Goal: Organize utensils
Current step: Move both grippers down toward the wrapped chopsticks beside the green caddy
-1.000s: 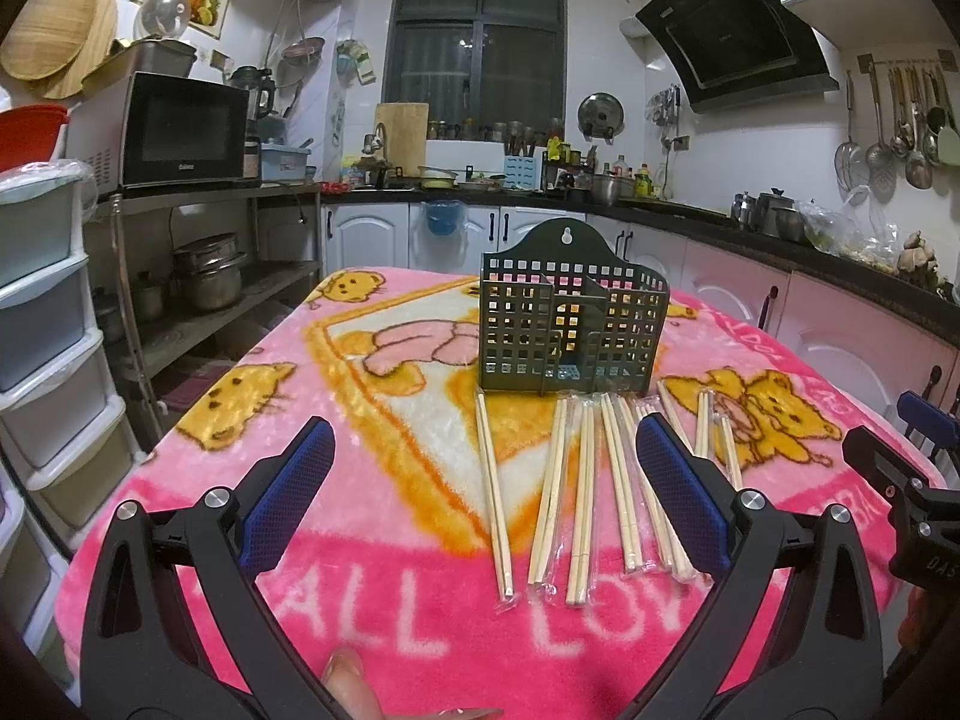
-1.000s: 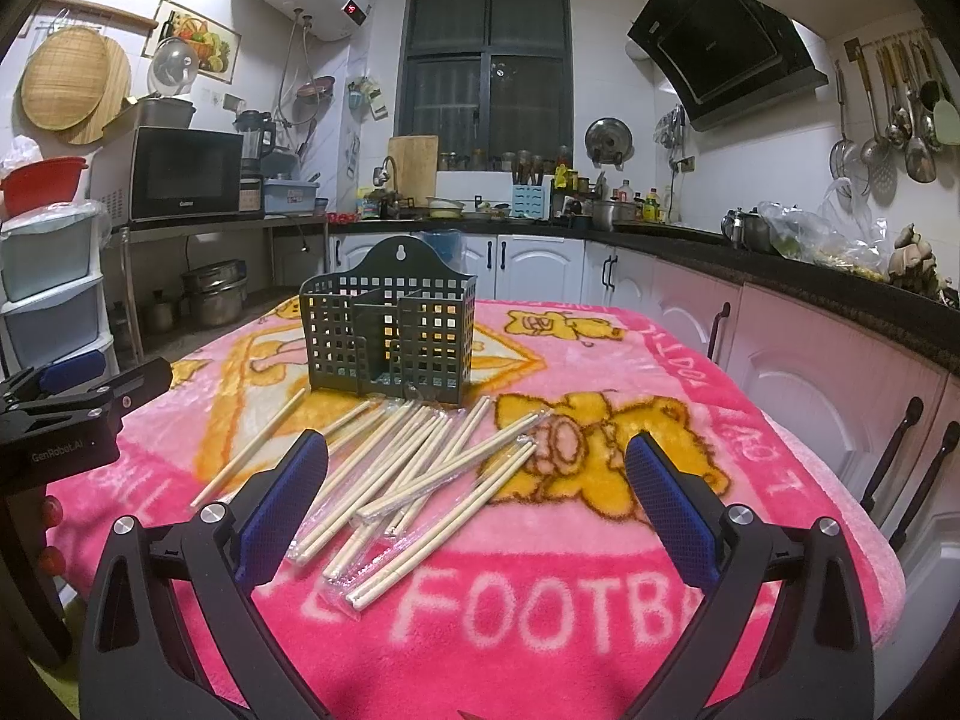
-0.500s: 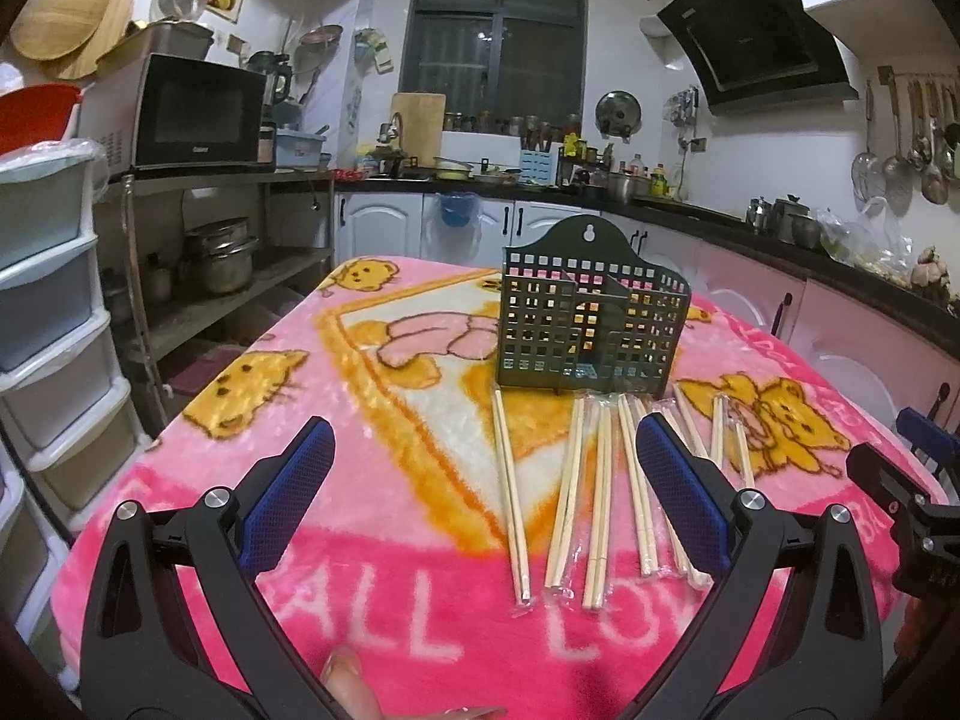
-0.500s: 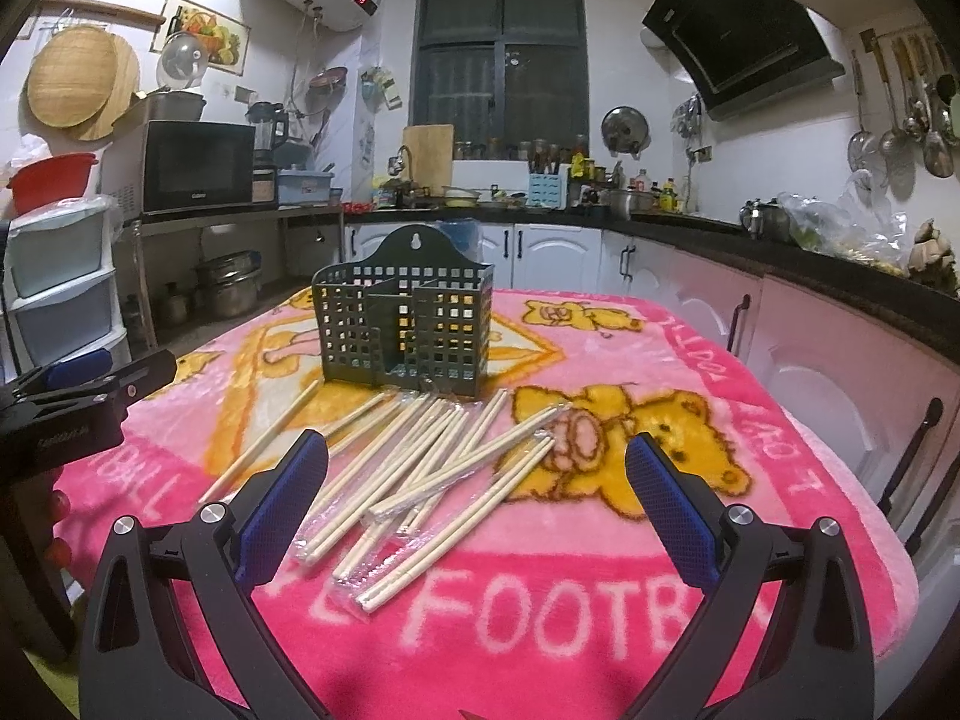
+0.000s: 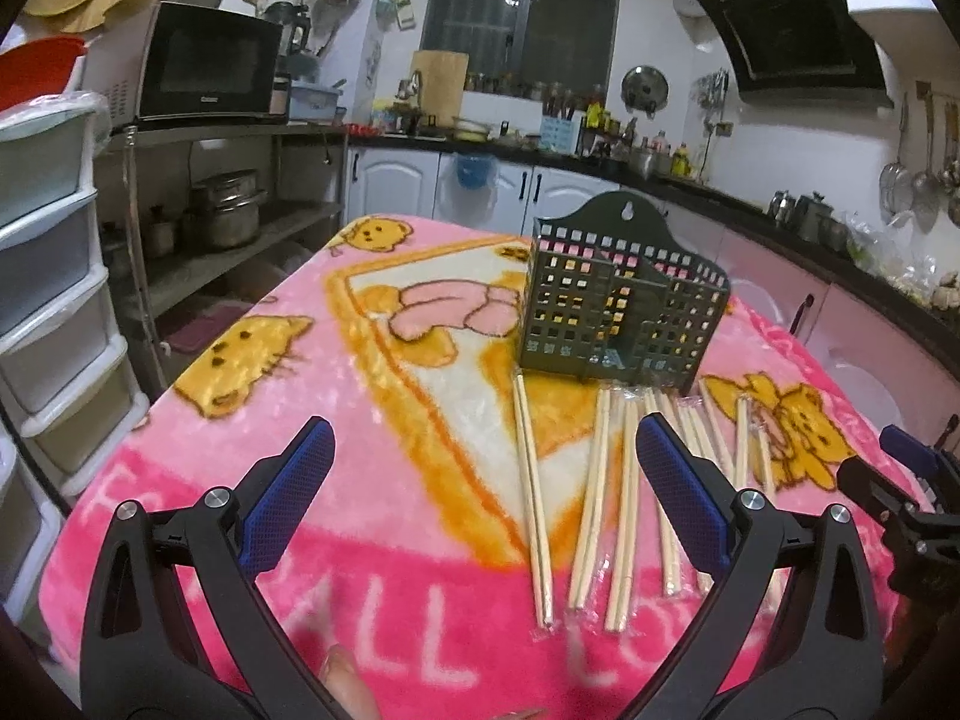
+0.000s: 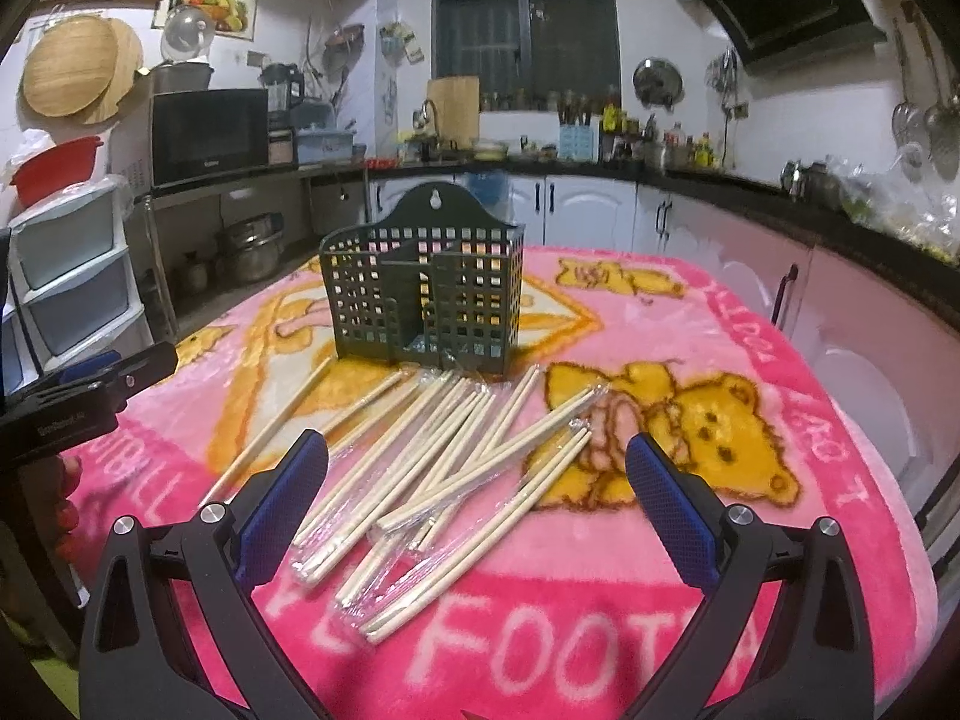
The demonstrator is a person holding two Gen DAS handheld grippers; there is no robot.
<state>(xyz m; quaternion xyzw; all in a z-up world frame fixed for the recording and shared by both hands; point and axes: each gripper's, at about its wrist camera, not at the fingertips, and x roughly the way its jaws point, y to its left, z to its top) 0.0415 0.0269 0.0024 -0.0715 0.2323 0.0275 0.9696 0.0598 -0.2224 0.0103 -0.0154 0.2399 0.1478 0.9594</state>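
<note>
A dark green grid utensil holder (image 5: 621,315) stands upright on the pink blanket-covered table (image 5: 372,408); it also shows in the right wrist view (image 6: 423,312). Several pairs of wooden chopsticks (image 5: 600,480), some in clear wrappers, lie in front of it, fanned out in the right wrist view (image 6: 444,468). My left gripper (image 5: 483,474) is open and empty above the table, left of the chopsticks. My right gripper (image 6: 477,489) is open and empty, hovering over the chopstick pile. Each gripper shows at the edge of the other's view.
Stacked plastic drawers (image 5: 42,276) and a metal shelf with a microwave (image 5: 207,63) stand to the left. Kitchen counters and white cabinets (image 6: 591,204) run behind and to the right. The table edge (image 6: 888,516) drops off at the right.
Both grippers have moved forward and lower toward the table; the holder and chopsticks appear larger and closer. Neither gripper has closed.
</note>
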